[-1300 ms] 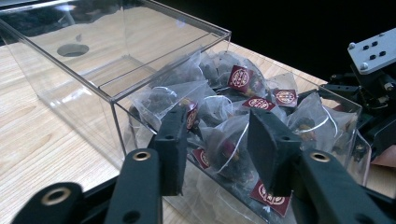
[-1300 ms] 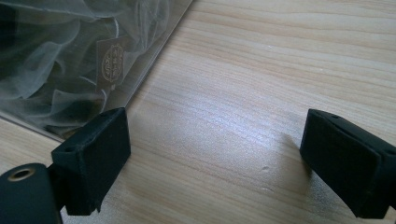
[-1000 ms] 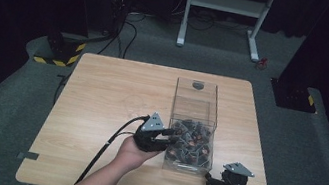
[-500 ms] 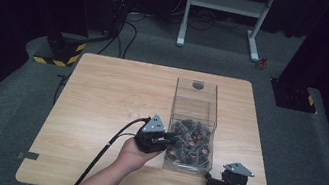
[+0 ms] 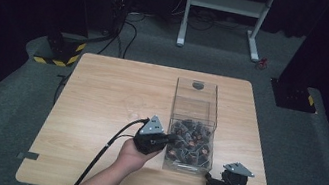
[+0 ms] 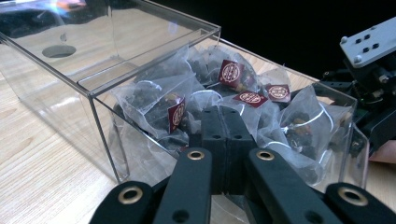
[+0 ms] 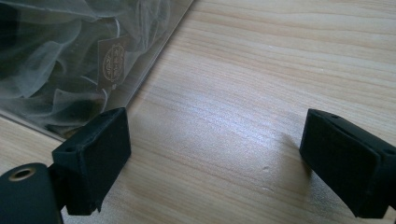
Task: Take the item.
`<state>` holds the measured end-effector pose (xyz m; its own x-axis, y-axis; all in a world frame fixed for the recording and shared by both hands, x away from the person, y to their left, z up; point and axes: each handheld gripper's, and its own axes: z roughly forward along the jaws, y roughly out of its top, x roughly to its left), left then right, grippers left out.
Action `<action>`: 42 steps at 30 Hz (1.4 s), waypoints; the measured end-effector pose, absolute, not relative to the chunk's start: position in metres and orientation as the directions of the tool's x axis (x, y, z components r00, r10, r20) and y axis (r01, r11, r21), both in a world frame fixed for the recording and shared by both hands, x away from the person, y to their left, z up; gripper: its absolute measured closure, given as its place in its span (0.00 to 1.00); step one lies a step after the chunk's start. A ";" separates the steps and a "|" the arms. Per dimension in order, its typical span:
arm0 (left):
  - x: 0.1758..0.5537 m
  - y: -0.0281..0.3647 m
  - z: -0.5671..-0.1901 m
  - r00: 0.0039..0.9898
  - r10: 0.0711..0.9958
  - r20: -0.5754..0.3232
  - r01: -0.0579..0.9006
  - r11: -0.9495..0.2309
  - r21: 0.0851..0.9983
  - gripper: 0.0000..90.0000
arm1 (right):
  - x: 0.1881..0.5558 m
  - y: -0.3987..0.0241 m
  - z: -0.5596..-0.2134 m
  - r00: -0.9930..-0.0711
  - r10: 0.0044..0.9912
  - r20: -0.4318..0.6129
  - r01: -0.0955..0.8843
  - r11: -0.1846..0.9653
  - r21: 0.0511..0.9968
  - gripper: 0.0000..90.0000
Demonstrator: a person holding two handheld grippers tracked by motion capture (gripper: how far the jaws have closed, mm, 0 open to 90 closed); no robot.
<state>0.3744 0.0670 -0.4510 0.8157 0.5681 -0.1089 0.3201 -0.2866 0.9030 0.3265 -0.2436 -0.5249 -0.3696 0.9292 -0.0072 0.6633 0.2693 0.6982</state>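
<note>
A clear plastic box (image 5: 196, 100) stands on the wooden table (image 5: 111, 94), its near end heaped with mesh tea bags (image 5: 192, 140) that carry dark red tags. My left gripper (image 5: 171, 137) reaches over the box's left wall, its tip among the bags. In the left gripper view its jaws (image 6: 222, 116) are pressed together just above the tea bags (image 6: 159, 100), and nothing shows between them. My right gripper (image 5: 208, 182) rests low by the box's near right corner. In the right gripper view it (image 7: 215, 144) stands open over bare wood beside the box wall (image 7: 161, 32).
The far half of the box (image 6: 60, 51) holds no bags and has a round hole in its end wall. A white metal stand (image 5: 225, 4) and cables lie on the grey floor beyond the table. The right gripper (image 6: 371, 88) sits close behind the box.
</note>
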 end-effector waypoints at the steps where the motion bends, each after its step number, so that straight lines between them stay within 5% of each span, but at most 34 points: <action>1: 0.374 0.067 -0.451 0.816 0.568 -0.109 0.320 -0.287 0.903 1.00 | 0.327 -0.244 -0.525 -0.370 0.929 -0.007 0.663 0.269 0.698 0.09; 42: 0.360 0.105 -0.423 0.774 0.626 -0.095 0.257 -0.174 0.950 1.00 | 0.326 -0.243 -0.525 -0.370 0.929 -0.008 0.662 0.270 0.699 0.10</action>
